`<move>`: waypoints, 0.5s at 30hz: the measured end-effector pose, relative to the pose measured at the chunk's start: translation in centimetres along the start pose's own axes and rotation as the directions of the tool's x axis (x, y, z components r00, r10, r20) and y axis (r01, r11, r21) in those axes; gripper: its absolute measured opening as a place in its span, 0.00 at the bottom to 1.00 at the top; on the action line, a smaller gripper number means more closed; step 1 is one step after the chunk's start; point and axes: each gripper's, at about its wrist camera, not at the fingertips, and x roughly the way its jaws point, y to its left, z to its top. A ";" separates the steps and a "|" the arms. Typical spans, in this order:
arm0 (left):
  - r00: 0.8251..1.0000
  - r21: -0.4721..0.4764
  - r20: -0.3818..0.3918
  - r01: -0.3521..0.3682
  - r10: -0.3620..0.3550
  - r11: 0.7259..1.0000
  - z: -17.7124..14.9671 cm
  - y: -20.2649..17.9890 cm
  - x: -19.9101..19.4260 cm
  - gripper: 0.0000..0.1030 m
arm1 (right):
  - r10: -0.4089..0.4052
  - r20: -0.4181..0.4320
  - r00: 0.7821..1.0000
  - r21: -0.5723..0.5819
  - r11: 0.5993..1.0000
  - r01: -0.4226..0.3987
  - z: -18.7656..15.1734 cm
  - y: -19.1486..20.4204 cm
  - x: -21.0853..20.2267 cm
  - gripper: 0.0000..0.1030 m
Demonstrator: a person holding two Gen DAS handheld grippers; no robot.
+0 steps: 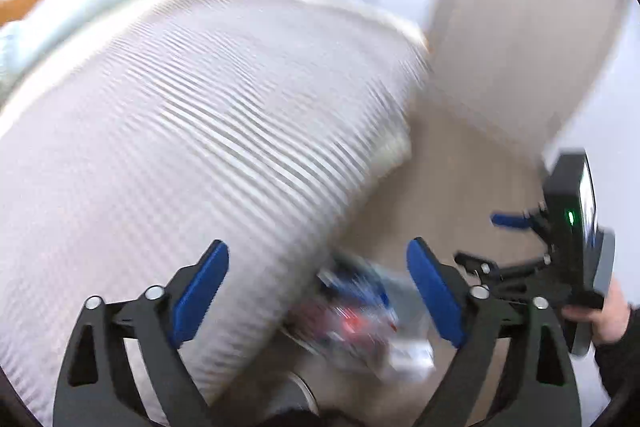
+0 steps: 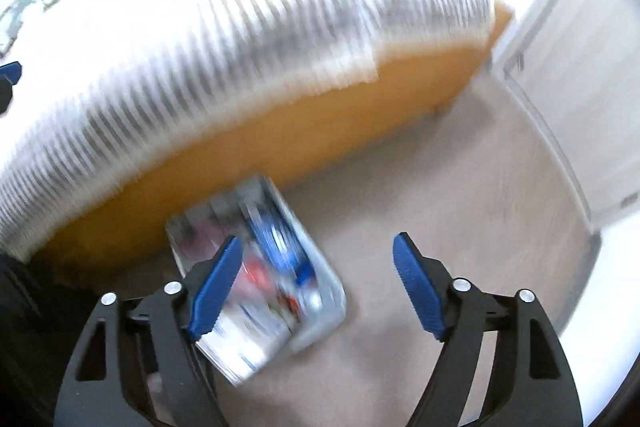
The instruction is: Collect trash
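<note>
Both grippers are wide open and hold nothing. The left gripper (image 1: 318, 291) and right gripper (image 2: 318, 283) hang above the floor (image 2: 460, 187). The clear trash bin (image 2: 324, 311), full of wrappers, sits beside the striped bed (image 2: 200, 75).

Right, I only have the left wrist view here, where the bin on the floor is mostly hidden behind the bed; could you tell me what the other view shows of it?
Observer: In the right wrist view the clear plastic bin shows nearly whole, on the floor beside the bed's orange wooden side.
Operator: Thank you. Is anything in it?
Observer: Yes, blurred packaging, including a blue piece and something red; I cannot tell what they are.
Operator: And is the right gripper carrying anything?
Observer: No, the right gripper is open above the bin with nothing between its pads.
</note>
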 end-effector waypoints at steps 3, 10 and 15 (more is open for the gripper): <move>0.988 -0.116 0.118 -0.087 0.101 0.989 1.3 6.7 -6.2 0.88 | 0.059 0.110 0.992 -0.059 0.997 -0.052 4.9 5.1 -2.8 0.75; 0.893 -0.324 0.208 -0.322 0.399 0.890 2.7 21.2 -17.2 0.92 | 0.289 0.203 0.936 -0.254 0.938 -0.235 15.5 21.8 -6.4 0.75; 0.787 -0.475 0.222 -0.428 0.576 0.769 2.6 30.5 -23.1 0.92 | 0.453 0.275 0.848 -0.353 0.868 -0.349 21.9 32.9 -9.8 0.75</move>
